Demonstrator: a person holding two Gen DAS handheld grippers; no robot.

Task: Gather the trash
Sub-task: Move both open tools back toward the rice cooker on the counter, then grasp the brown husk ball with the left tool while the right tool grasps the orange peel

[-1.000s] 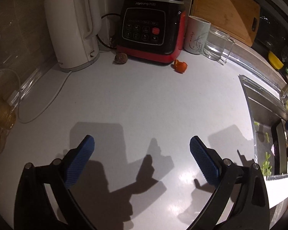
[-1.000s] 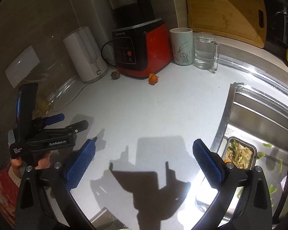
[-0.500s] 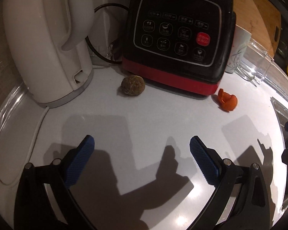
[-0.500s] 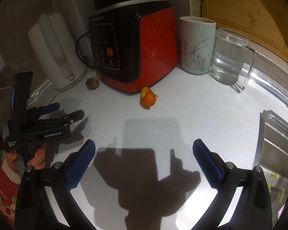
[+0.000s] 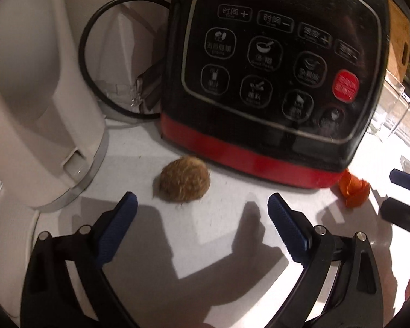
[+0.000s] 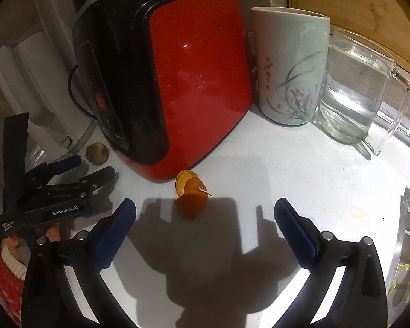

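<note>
While both jaws stand wide with nothing between them, you have one scrap of trash ahead of each tool. Your left hand-held gripper (image 5: 202,205) faces a brown fuzzy husk (image 5: 185,179) lying on the white desk (image 5: 205,246) just beyond its fingertips, slightly toward the left finger, between the white kettle (image 5: 38,104) and the blender base (image 5: 273,82). It looks light and fairly firm; close across its widest part. Your right hand-held gripper (image 6: 205,213) faces a curled orange peel (image 6: 191,195) just past its fingertips, left of centre, close to the blender's red corner. That peel looks thin, springy and light, so pinch gently across the curl, away from the small stem.
</note>
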